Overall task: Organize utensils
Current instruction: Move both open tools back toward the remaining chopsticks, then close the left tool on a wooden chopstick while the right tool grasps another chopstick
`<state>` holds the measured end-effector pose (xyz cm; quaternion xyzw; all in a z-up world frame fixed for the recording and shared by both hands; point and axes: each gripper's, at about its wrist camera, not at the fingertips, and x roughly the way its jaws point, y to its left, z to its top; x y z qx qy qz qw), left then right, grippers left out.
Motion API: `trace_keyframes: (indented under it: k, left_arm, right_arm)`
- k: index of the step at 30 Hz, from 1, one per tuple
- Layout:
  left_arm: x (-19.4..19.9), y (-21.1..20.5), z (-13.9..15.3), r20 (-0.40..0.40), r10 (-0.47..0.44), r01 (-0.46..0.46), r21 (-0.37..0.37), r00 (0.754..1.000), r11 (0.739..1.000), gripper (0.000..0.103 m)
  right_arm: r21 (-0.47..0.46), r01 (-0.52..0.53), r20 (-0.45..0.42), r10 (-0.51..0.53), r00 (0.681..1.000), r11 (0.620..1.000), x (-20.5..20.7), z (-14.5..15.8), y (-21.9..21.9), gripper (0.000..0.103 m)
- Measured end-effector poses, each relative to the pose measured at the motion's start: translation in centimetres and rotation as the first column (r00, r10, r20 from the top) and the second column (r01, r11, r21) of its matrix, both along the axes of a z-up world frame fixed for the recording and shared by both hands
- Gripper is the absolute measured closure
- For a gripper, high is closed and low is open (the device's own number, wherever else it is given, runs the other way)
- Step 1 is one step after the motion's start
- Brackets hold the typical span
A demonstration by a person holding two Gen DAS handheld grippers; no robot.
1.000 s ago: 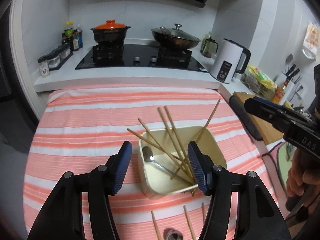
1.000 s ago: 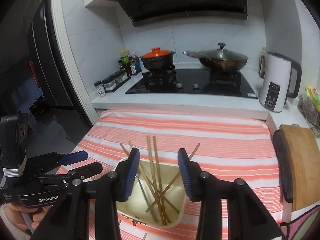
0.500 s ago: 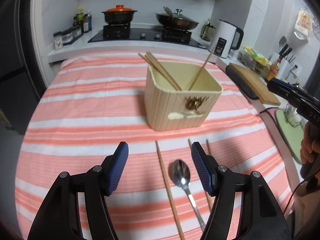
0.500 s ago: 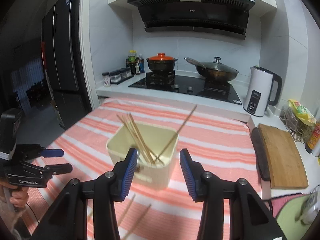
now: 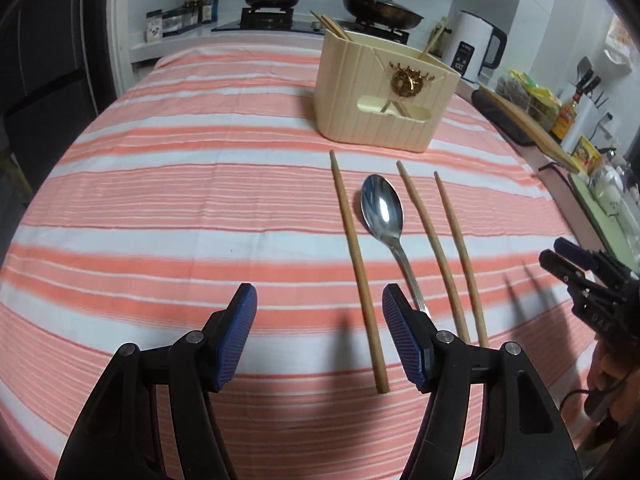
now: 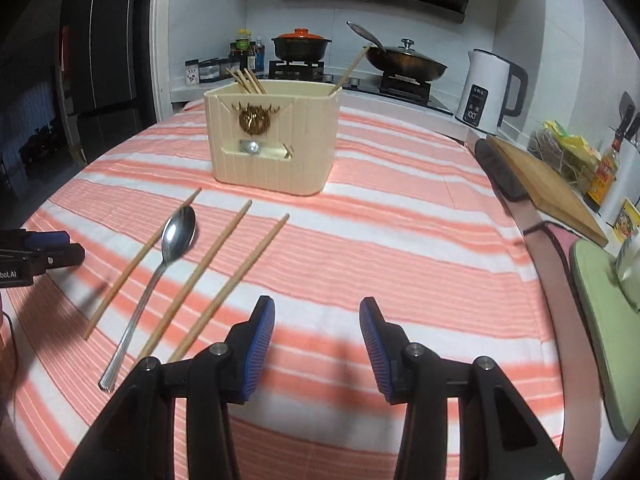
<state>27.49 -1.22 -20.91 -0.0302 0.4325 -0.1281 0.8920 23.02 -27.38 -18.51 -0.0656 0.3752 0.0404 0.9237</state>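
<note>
Big worktop (image 5: 160, 200) under pink-and-white striped cloth. Cream plastic holder box (image 6: 276, 136) at the back, some sticks inside. Three wooden chopsticks (image 5: 358, 264) and shiny metal spoon (image 5: 382, 208) flat in front. Left gripper (image 5: 319, 334) tipped down, fingers wide, empty. Right gripper (image 6: 317, 346) too, narrower.

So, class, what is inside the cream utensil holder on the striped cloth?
Chopsticks stick out of the utensil holder; a spoon bowl shows through its front slot. Its walls hide the rest.
</note>
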Motion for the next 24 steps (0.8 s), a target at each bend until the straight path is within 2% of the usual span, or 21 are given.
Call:
trace_keyframes:
  k: [3,7,18,21,23,24]
  left_arm:
    - [0.0,-0.8,-0.4,-0.007,-0.012,0.012,-0.003,1.0,1.0,0.036]
    - [0.8,-1.9,-0.8,-0.004,-0.011,0.011,0.011,1.0,1.0,0.036]
    - [3.1,-3.5,-2.8,-0.018,-0.003,0.005,0.09,1.0,0.996,0.038]
    - [3.2,-3.8,-3.2,-0.017,-0.002,0.004,0.116,1.0,0.993,0.052]
    - [3.1,-4.1,-3.2,-0.004,-0.015,0.015,0.132,1.0,0.991,0.068]
    - [3.0,-4.2,-3.2,-0.001,-0.021,0.021,0.131,1.0,0.991,0.081]
  right_arm:
    - [0.052,0.009,-0.024,-0.008,1.0,0.999,-1.1,-0.9,0.1,0.058]
    - [0.073,-0.037,-0.047,0.041,0.998,0.997,-1.4,-1.6,1.9,0.058]
    - [0.187,-0.046,-0.152,0.075,0.986,0.981,2.4,-3.4,5.2,0.058]
    - [0.184,-0.051,-0.168,0.083,0.982,0.982,2.9,-3.9,5.9,0.066]
    - [0.155,-0.064,-0.177,0.091,0.98,0.986,3.0,-4.2,6.5,0.078]
    - [0.145,-0.07,-0.184,0.096,0.978,0.987,3.0,-4.4,6.7,0.082]
